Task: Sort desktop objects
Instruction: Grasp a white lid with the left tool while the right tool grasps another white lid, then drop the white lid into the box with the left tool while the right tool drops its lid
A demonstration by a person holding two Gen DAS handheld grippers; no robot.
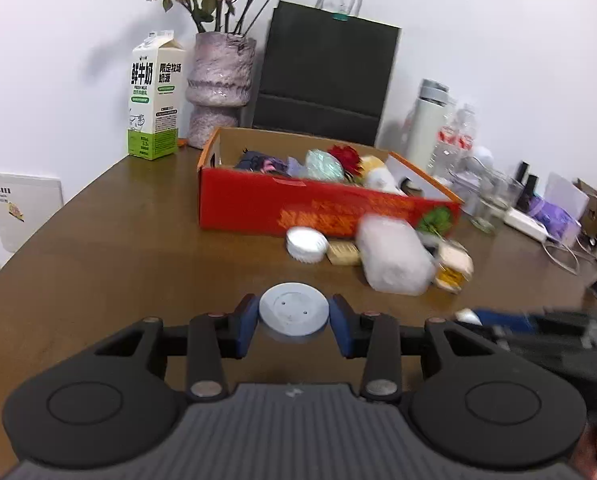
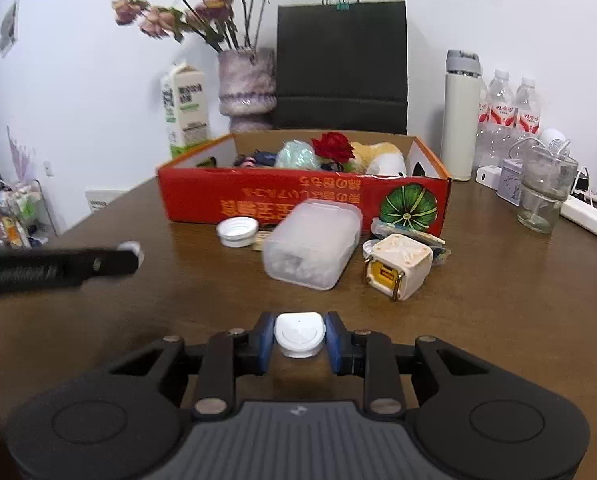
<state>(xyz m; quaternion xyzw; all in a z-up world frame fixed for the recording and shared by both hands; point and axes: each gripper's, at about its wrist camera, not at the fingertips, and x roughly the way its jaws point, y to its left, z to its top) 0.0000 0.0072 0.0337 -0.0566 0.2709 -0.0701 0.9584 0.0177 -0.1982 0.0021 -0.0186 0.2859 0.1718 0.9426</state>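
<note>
My left gripper (image 1: 293, 322) is shut on a round grey disc (image 1: 293, 312) and holds it above the brown table. My right gripper (image 2: 299, 338) is shut on a small white rounded case (image 2: 299, 334). Ahead stands an open red cardboard box (image 1: 298, 206), also in the right wrist view (image 2: 282, 196), with several items inside. In front of it lie a white ribbed lid (image 2: 237, 231), a frosted plastic container (image 2: 312, 244) and a cream cube-shaped item (image 2: 396, 270). The left gripper shows at the left of the right wrist view (image 2: 132, 254).
A milk carton (image 1: 156, 98), a vase of dried flowers (image 1: 218, 88) and a dark paper bag (image 1: 322, 76) stand behind the box. A white flask (image 2: 460, 116), water bottles (image 2: 512, 114), a glass jar (image 2: 544, 194) and a power strip (image 2: 590, 216) crowd the right side.
</note>
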